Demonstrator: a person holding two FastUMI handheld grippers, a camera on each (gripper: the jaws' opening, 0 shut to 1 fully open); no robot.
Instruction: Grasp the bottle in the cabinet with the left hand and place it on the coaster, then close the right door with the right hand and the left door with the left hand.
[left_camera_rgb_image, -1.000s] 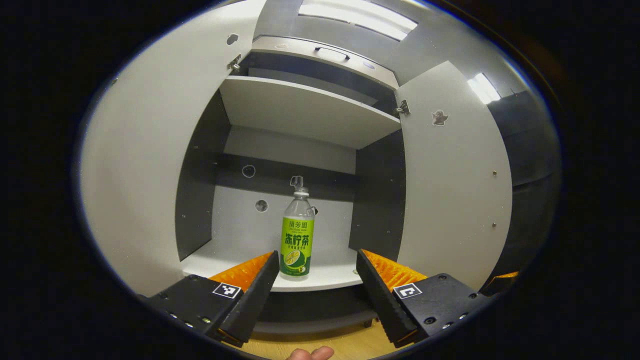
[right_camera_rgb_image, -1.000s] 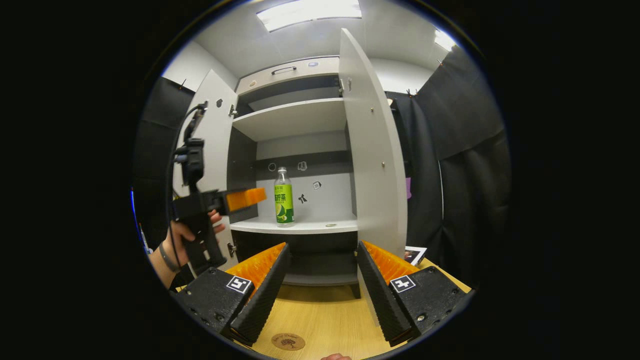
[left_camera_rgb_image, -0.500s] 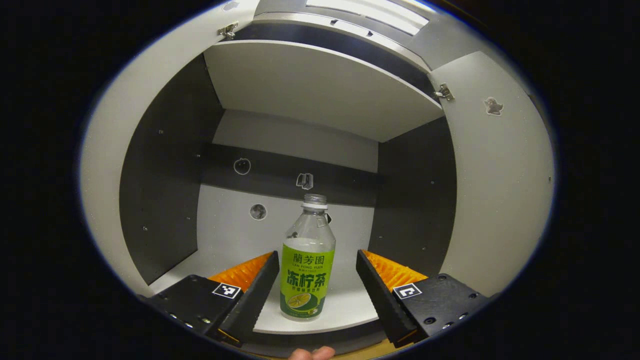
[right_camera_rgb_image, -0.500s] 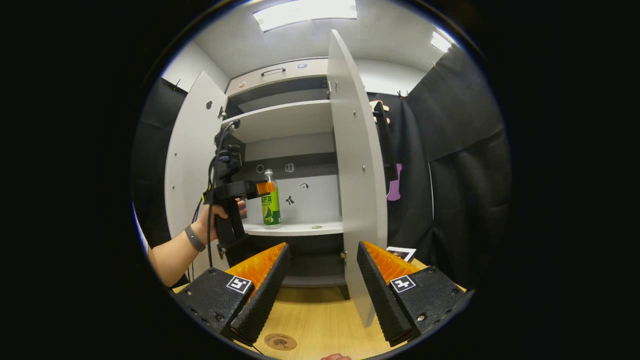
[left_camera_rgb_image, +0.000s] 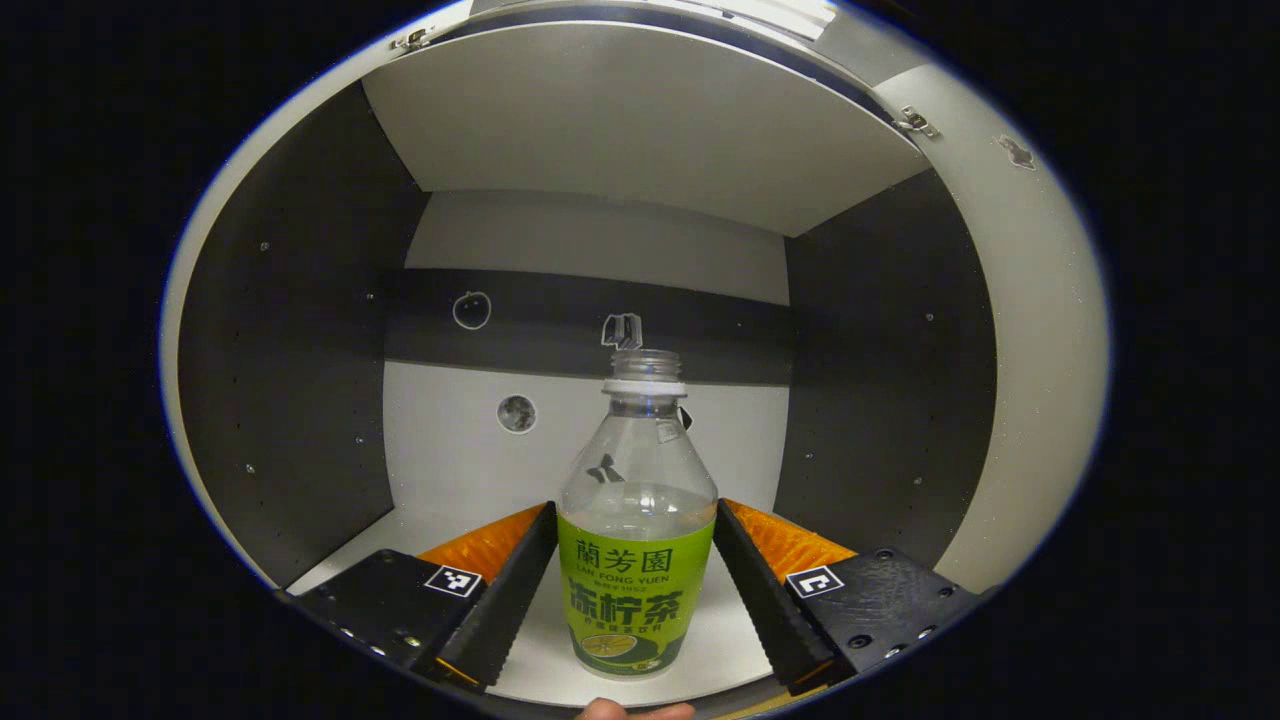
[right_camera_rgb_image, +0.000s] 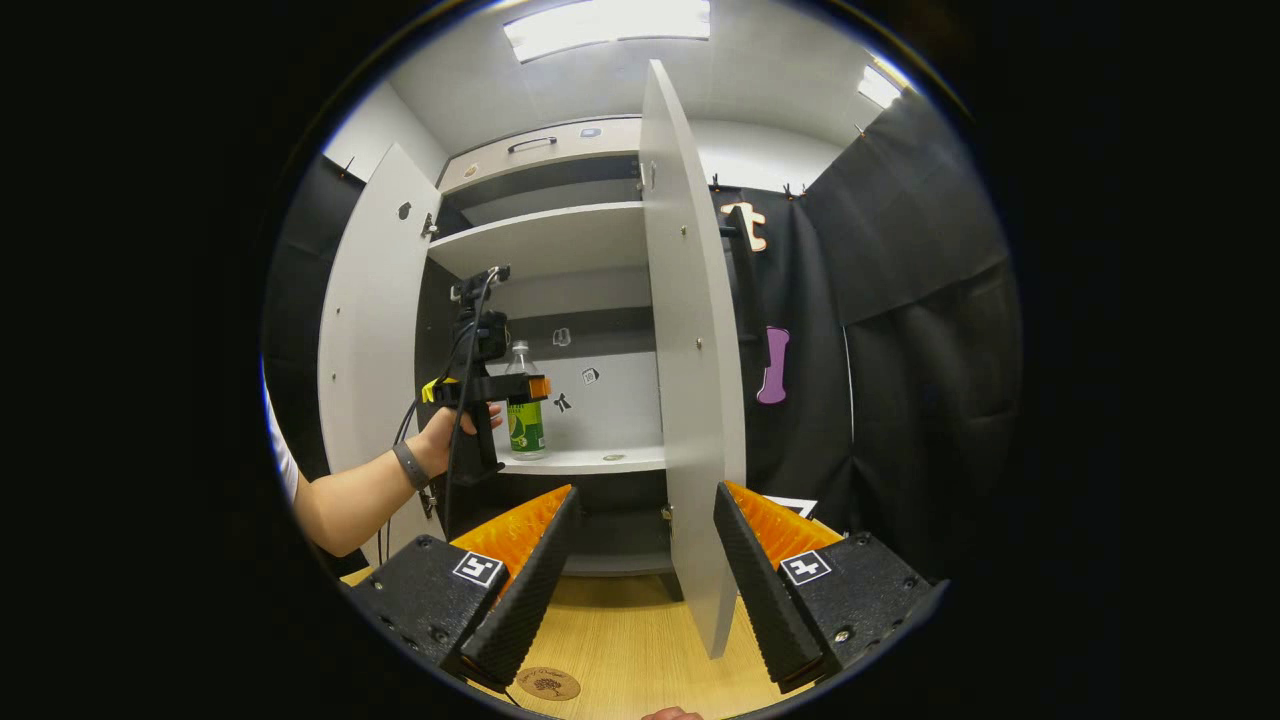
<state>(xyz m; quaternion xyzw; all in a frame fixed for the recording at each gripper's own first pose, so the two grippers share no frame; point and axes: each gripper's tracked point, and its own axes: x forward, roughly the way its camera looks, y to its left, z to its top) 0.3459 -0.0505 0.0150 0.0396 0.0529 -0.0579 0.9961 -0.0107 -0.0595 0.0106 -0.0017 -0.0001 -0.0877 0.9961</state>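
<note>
The left gripper (left_camera_rgb_image: 635, 590) is reaching into the grey cabinet with its jaws spread wide, one finger on either side of the clear plastic bottle with a green label (left_camera_rgb_image: 636, 560), which is standing upright and uncapped on the pale lower shelf (left_camera_rgb_image: 440, 520); whether the fingers are yet touching the label cannot be told. In the right gripper view, a hand (right_camera_rgb_image: 452, 430) is holding that tool level at the bottle's middle. The step in hand looks like the grasp: closing squarely on the labelled belly and lifting straight, since the open neck would spill if tilted. The right gripper (right_camera_rgb_image: 640, 590) is hanging wide open and empty over the light wooden tabletop (right_camera_rgb_image: 640, 640), near the edge of the open grey right door (right_camera_rgb_image: 690, 380). The round brown wooden coaster (right_camera_rgb_image: 547, 684) is lying on the tabletop just below it, and the open grey left door (right_camera_rgb_image: 365, 330) is standing beyond the arm
</note>
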